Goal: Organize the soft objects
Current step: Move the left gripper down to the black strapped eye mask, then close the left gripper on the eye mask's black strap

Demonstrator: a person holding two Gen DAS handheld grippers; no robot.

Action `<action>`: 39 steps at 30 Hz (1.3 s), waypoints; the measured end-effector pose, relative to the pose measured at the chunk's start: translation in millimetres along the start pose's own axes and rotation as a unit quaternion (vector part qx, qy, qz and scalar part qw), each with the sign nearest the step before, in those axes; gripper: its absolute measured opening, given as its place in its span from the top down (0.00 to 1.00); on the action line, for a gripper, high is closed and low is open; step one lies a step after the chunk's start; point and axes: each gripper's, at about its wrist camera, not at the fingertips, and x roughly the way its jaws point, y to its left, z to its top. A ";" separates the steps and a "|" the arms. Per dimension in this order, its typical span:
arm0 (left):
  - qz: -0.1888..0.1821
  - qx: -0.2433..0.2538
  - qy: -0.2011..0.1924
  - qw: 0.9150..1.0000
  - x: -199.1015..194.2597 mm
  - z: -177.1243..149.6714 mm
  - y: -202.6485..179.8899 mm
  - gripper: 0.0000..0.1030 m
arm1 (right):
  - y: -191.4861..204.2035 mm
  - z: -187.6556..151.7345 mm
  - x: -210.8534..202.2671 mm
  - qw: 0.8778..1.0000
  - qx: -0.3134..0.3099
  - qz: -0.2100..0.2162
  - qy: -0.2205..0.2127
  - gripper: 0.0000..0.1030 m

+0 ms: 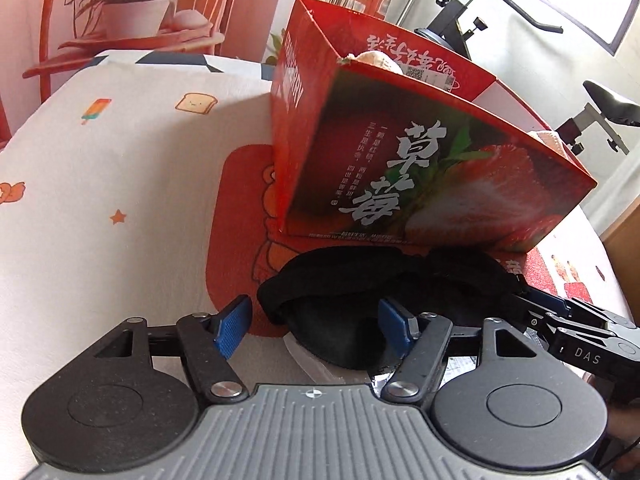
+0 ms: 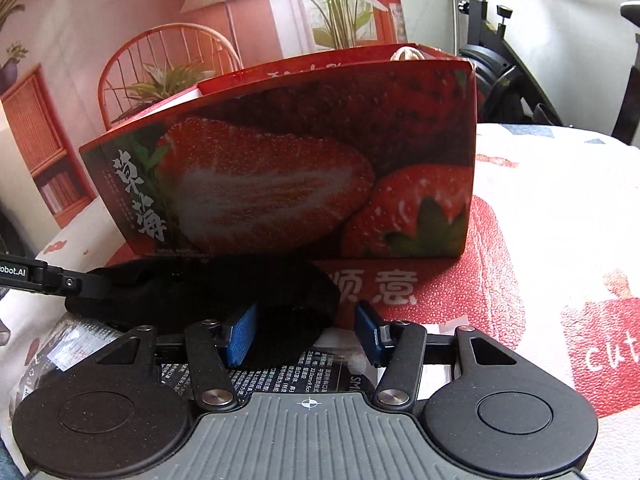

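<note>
A black soft eye mask point(image 1: 360, 292) lies on the bed in front of a red strawberry box point(image 1: 420, 160). My left gripper point(image 1: 316, 326) is open, its jaws on either side of the mask's left end. My right gripper point(image 2: 306, 330) is open around the mask's right end point(image 2: 240, 292). The box point(image 2: 300, 168) stands open-topped just behind the mask, with pale soft items point(image 1: 380, 62) showing over its rim. The right gripper's arm point(image 1: 568, 328) reaches in from the right in the left wrist view; the left gripper's arm point(image 2: 56, 280) enters from the left in the right wrist view.
The bed has a white printed sheet point(image 1: 100, 200) and a red printed mat point(image 2: 500, 272) under the box. A printed plastic package point(image 2: 304, 368) lies under the mask. An exercise bike point(image 1: 600, 112) stands behind the bed on the right.
</note>
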 end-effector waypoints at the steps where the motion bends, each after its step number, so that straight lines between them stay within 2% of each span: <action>1: 0.000 -0.001 0.000 1.000 1.3 -0.1 0.4 0.31 | -0.2 -0.1 0.4 1.000 0.000 0.002 -0.001 0.51; 18: 0.004 0.011 -0.006 1.000 1.8 -5.4 -7.2 0.31 | -0.9 0.1 0.8 1.000 -0.004 0.008 -0.001 0.49; 21: -0.017 0.008 -0.004 1.000 0.5 -4.3 -7.5 0.54 | 1.0 3.6 3.1 1.000 -0.007 0.010 0.008 0.45; 23: -0.013 0.024 -0.015 1.000 -3.5 -4.9 -12.9 0.64 | 3.2 5.8 4.2 1.000 -0.009 0.008 0.013 0.45; 24: -0.015 0.034 -0.019 0.999 -5.2 -5.3 -15.6 0.75 | 3.5 7.2 4.6 1.000 -0.008 0.008 0.016 0.46; 25: -0.018 0.039 -0.023 0.999 -6.9 -5.7 -17.4 0.78 | 3.7 9.3 5.0 1.000 -0.007 0.008 0.021 0.46; 26: -0.020 0.042 -0.027 0.999 -8.9 -6.0 -18.5 0.80 | 3.2 11.8 5.3 1.000 -0.004 0.010 0.026 0.48; 28: -0.023 0.049 -0.034 0.998 -12.5 -7.1 -21.4 0.84 | 0.1 16.7 5.2 0.999 0.008 0.019 0.035 0.61; 32: -0.017 0.063 -0.044 0.997 -19.5 -11.4 -29.4 0.86 | -1.8 22.6 0.8 0.999 0.030 0.028 0.034 0.71; 36: -0.016 0.073 -0.061 0.995 -29.9 -15.5 -34.7 0.88 | 1.9 24.2 -10.0 0.999 0.037 0.032 0.016 0.87; 39: -0.017 0.078 -0.072 0.994 -37.5 -19.4 -40.1 0.89 | 4.0 23.1 -22.1 0.998 0.046 0.042 -0.005 0.90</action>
